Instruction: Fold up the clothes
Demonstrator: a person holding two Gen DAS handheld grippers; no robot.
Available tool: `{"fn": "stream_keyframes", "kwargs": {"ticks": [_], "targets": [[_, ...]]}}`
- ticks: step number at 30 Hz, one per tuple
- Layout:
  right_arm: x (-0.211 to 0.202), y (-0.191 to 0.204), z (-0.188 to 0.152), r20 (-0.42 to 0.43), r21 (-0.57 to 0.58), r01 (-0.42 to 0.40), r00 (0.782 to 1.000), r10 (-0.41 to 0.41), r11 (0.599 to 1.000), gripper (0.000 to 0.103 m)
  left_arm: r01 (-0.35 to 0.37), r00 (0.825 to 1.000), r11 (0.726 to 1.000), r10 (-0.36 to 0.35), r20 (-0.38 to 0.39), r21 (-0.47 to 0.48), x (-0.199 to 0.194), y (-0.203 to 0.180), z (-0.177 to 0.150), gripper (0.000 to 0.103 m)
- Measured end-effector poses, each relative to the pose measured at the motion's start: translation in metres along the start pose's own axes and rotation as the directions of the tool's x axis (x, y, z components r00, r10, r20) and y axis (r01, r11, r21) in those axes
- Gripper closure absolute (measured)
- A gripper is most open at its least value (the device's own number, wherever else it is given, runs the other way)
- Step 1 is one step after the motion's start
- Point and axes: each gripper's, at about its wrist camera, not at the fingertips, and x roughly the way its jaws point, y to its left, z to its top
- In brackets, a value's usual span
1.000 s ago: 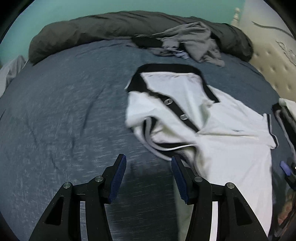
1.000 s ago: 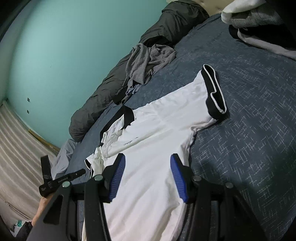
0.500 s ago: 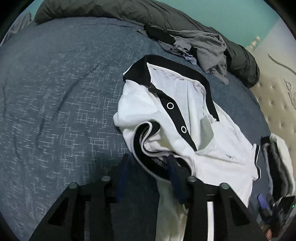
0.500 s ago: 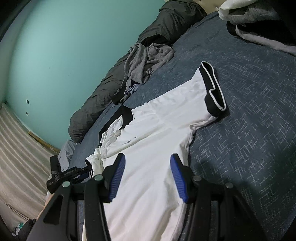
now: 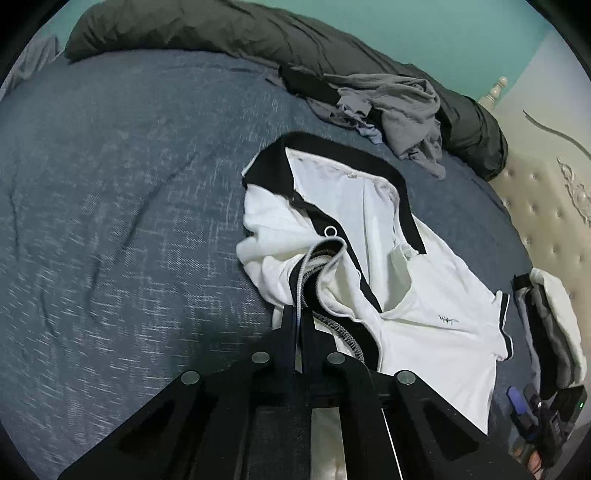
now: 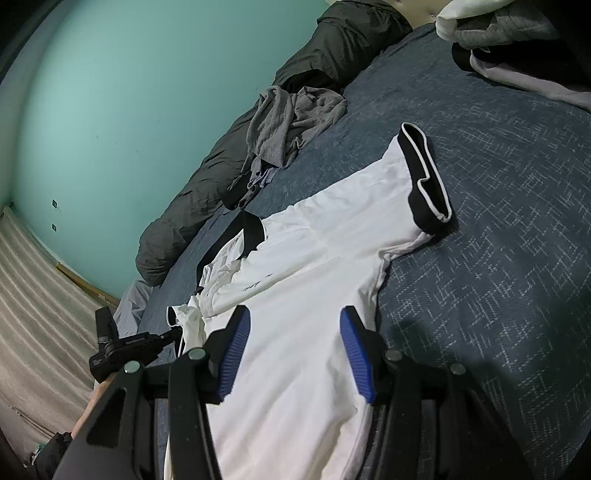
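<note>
A white polo shirt point(image 5: 424, 295) with black collar and placket lies face up on the blue bedsheet point(image 5: 110, 184). Its near sleeve is bunched up, and my left gripper point(image 5: 300, 317) is shut on that sleeve's black-trimmed cuff point(image 5: 314, 266), pointing steeply down. In the right wrist view the same shirt point(image 6: 314, 258) stretches away, its other sleeve point(image 6: 424, 184) spread flat on the bed. My right gripper point(image 6: 295, 354) hovers open over the shirt's lower body, the blue pads point(image 6: 236, 354) clear of the cloth. The left gripper point(image 6: 125, 347) shows at the shirt's far side.
A crumpled grey garment point(image 5: 402, 103) lies beyond the collar against a dark rolled duvet point(image 5: 221, 33). A stack of folded clothes point(image 5: 554, 325) sits at the right by the tufted headboard point(image 5: 546, 206). A teal wall point(image 6: 129, 92) runs behind the bed.
My left gripper moved in onto the bunched sleeve, rolled, and its jaws went from wide apart to shut on the cuff. The right gripper stayed still and open.
</note>
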Motion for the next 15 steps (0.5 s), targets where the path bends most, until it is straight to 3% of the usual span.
{"fn": "stream_keyframes", "kwargs": {"ticks": [7, 10, 13, 14, 15], "targets": [[0.000, 0.001, -0.001, 0.002, -0.002, 0.000, 1.000, 0.000, 1.000, 0.052, -0.051, 0.997, 0.999, 0.051, 0.054, -0.004, -0.035, 0.025, 0.011, 0.101], [0.001, 0.001, -0.001, 0.003, -0.002, 0.002, 1.000, -0.002, 1.000, 0.052, -0.092, 0.995, 0.995, 0.094, 0.045, -0.038, -0.038, 0.045, 0.010, 0.101], [0.003, 0.002, -0.001, -0.002, -0.004, 0.001, 1.000, -0.001, 1.000, 0.052, -0.082, 0.997, 0.994, 0.082, -0.010, -0.068, -0.028, 0.055, 0.001, 0.100], [0.003, 0.003, -0.002, -0.003, -0.006, 0.001, 1.000, -0.001, 1.000, 0.052, -0.079, 0.997, 0.994, 0.079, -0.012, -0.081, -0.026, 0.057, -0.002, 0.097], [0.003, 0.003, -0.002, -0.003, -0.009, 0.001, 1.000, -0.001, 1.000, 0.052, -0.077, 0.997, 0.993, 0.076, -0.014, -0.093, -0.026, 0.058, -0.005, 0.086]]}}
